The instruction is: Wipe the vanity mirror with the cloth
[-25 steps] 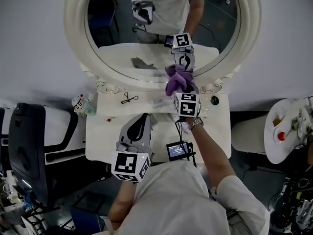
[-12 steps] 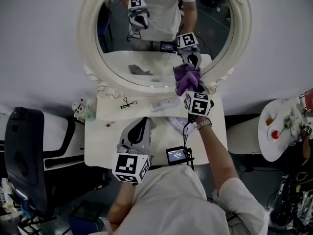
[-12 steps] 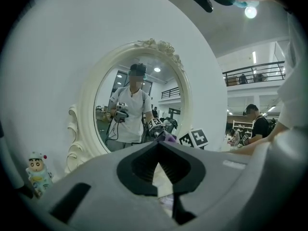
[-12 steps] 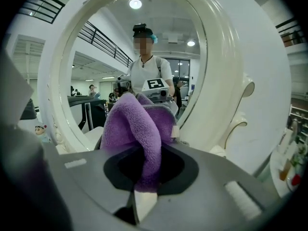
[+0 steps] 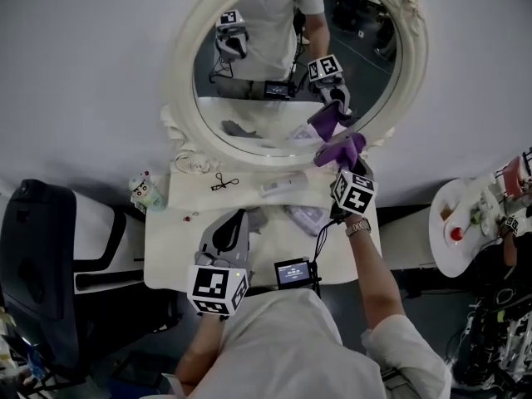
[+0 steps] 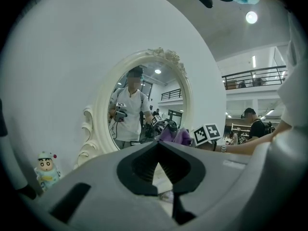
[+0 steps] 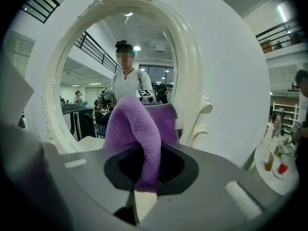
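Note:
The oval vanity mirror [image 5: 274,73] in its white carved frame [image 7: 190,81] stands at the back of the white vanity table [image 5: 174,239]. My right gripper [image 5: 345,160] is shut on the purple cloth [image 5: 339,150], which presses against the glass at the lower right, where it meets its own reflection. In the right gripper view the cloth [image 7: 132,129] bulges up from between the jaws of the right gripper [image 7: 144,186]. My left gripper [image 5: 236,221] hovers low over the table's middle, shut and holding nothing. Its closed tips [image 6: 158,146] point toward the mirror.
A small figurine [image 5: 143,191] stands at the table's left back corner. A black clip [image 5: 219,181], a white tube [image 5: 278,186] and a clear pouch [image 5: 303,217] lie on the table. A black chair [image 5: 41,264] stands left, a round side table [image 5: 465,231] right.
My right gripper has carried the purple cloth rightward along the lower glass, from near the bottom middle to the lower right. The left gripper has stayed over the table.

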